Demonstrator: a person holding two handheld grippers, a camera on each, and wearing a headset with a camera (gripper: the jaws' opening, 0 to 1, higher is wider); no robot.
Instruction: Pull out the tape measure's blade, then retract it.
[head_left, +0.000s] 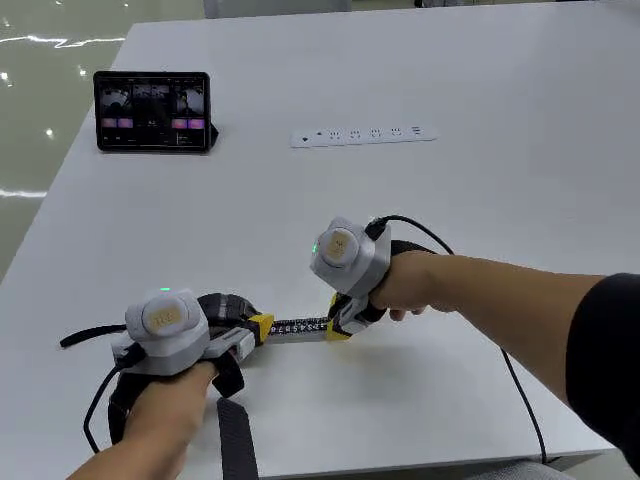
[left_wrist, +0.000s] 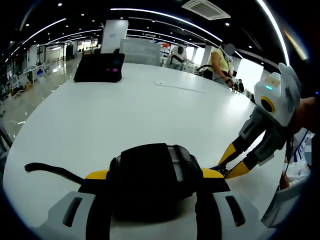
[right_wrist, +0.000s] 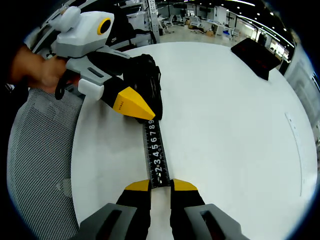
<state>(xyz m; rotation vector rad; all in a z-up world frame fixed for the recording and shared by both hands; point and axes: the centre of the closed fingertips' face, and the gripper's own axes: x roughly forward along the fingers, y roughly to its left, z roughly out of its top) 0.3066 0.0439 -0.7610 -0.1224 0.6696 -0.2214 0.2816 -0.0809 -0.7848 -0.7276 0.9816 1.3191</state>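
Observation:
A black tape measure case sits on the white table, clamped between the yellow-tipped jaws of my left gripper; the case also shows in the right gripper view, the case in the head view. A short length of blade with black numbers runs from the case to my right gripper, which is shut on the blade's end. In the head view the blade spans the gap between the two grippers, and the right gripper stands to the right of the case.
A tablet stands at the back left and a white power strip lies at the back middle. A black strap trails left of the case. The table's front edge is close. A mesh chair is beside the table.

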